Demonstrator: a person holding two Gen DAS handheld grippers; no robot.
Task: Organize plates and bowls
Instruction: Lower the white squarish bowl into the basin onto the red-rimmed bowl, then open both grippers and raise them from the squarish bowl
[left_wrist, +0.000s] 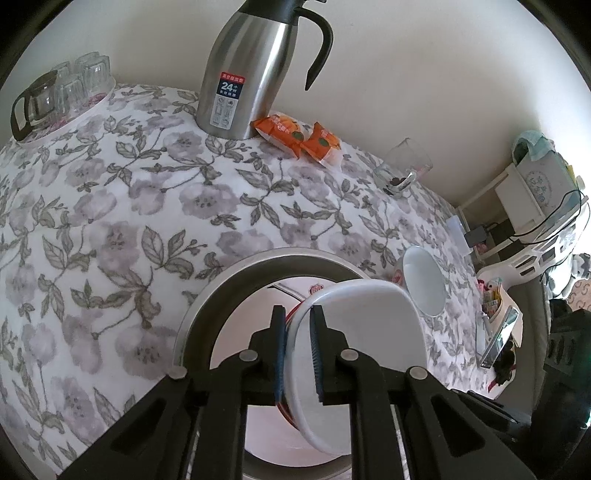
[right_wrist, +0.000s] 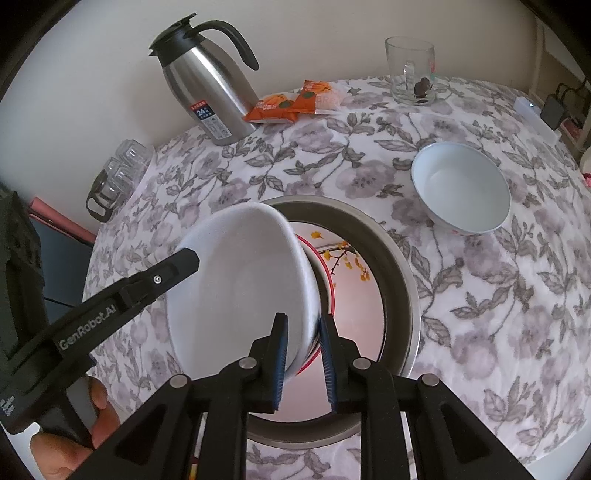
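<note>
Progress looks about halfway: left gripper (left_wrist: 298, 325) and right gripper (right_wrist: 303, 332) are both clamped on the white bowl's (right_wrist: 243, 280) rim, tilted over the patterned plate (right_wrist: 347, 266) inside the metal basin (right_wrist: 402, 273), while the second bowl (right_wrist: 461, 186) sits apart on the tablecloth (right_wrist: 498, 295).

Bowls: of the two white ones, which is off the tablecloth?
The tilted white bowl, its rim between both grippers' pads above the steel basin. The other bowl sits upright on the floral tablecloth, untouched.
</note>
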